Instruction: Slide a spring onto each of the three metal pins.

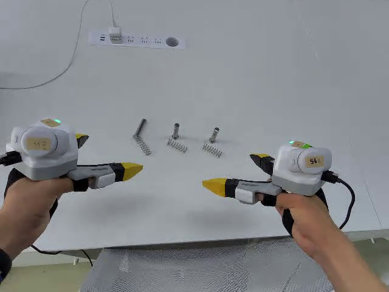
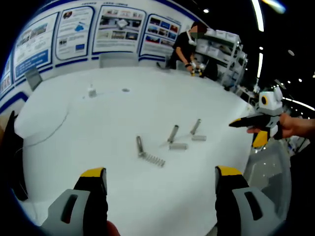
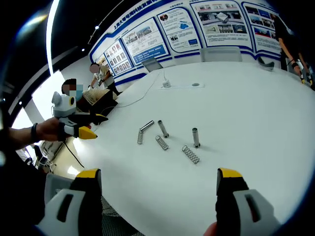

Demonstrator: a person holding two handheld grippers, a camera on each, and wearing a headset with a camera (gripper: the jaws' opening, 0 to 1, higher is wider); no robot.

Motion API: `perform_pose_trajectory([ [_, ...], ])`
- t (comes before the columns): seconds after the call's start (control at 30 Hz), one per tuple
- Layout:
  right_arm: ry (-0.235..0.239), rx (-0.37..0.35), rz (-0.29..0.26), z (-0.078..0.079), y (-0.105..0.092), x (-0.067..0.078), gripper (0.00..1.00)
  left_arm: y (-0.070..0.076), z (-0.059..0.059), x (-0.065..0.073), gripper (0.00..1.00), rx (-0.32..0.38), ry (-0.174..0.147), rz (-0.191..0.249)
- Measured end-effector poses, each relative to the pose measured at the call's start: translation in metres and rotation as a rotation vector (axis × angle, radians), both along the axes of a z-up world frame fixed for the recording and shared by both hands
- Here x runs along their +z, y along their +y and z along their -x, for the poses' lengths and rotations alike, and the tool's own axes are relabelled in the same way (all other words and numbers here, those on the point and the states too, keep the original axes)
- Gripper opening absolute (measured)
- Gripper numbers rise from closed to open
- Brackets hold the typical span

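Three metal pins sit in a row mid-table: the left pin (image 1: 140, 128) lies flat, while the middle pin (image 1: 175, 131) and right pin (image 1: 214, 134) stand upright. A loose spring lies just in front of each: left spring (image 1: 143, 146), middle spring (image 1: 177, 145), right spring (image 1: 212, 150). My left gripper (image 1: 106, 155) hovers open to the left of the row, nothing between its yellow-tipped fingers. Open and empty too, my right gripper (image 1: 237, 172) hangs at the right, nearer than the pins. The left gripper view has the lying pin (image 2: 139, 145) beyond my open left gripper (image 2: 160, 172); the right gripper view has the nearest spring (image 3: 190, 154) ahead of my open right gripper (image 3: 158, 173).
A white power strip (image 1: 137, 40) with a plug and a cable (image 1: 61, 73) lies at the back of the white table (image 1: 292, 91). The table's front edge (image 1: 182, 240) runs just below my hands, with grey mesh (image 1: 182, 267) under it. A person (image 2: 189, 46) works at a far bench.
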State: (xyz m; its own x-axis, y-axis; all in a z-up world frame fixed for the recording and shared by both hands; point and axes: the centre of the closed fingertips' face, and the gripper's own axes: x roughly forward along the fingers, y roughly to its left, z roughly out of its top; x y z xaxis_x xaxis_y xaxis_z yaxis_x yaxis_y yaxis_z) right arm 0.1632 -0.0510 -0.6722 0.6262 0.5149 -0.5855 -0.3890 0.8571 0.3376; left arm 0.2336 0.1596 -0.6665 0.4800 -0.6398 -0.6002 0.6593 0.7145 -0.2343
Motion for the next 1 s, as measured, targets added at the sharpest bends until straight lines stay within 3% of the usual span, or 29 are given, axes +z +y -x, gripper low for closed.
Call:
perform_pose_trajectory([
  [1.0, 0.025, -0.02, -0.013, 0.007, -0.007, -0.007, 0.99, -0.026, -0.033, -0.025, 0.89, -0.105, 0.02, -0.07],
])
